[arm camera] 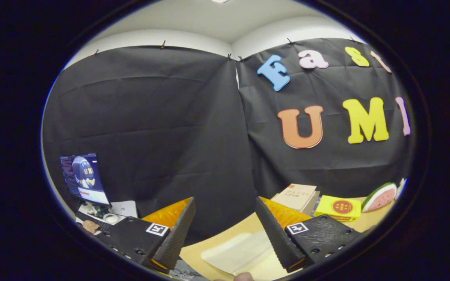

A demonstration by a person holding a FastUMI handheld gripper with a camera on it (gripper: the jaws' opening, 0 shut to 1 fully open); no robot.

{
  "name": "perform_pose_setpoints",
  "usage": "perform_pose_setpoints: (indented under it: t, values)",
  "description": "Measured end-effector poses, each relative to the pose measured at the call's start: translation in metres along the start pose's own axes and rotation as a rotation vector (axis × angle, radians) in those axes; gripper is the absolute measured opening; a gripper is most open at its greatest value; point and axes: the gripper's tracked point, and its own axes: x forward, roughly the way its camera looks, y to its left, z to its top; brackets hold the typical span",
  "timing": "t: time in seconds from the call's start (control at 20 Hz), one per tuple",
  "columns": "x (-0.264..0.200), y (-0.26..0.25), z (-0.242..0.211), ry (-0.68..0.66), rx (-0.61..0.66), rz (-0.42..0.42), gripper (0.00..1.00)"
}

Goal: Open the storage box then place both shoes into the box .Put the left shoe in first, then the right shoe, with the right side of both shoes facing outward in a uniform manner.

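Gripper (225, 230) raised, fingers spread wide and empty — a pale lid-like sheet (240, 251) lies below.

Best lowered toward the table (248, 228) first — neither box nor shoes identifiable.

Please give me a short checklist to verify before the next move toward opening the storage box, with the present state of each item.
1. Tool open: ok, fingers spread wide apart.
2. Nothing held between fingers: ok.
3. Pale translucent flat sheet below the fingers is the box lid: cannot tell.
4. Shoes located: cannot tell.
5. Yellow cardboard box and watermelon-slice toy beyond the fingers, out of the way: ok.
6. Light wooden table ahead: ok.
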Motion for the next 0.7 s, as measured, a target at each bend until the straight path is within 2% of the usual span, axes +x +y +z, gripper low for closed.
perform_pose_setpoints:
  t: [0.3,0.45,0.7]
  values:
    - [-0.048,-0.054,0.0,-0.09,-0.103,-0.118,0.95]
    - [-0.077,-0.089,0.0,-0.094,-0.101,-0.165,0.94]
    - [-0.143,-0.184,-0.005,-0.088,-0.091,-0.317,0.95]
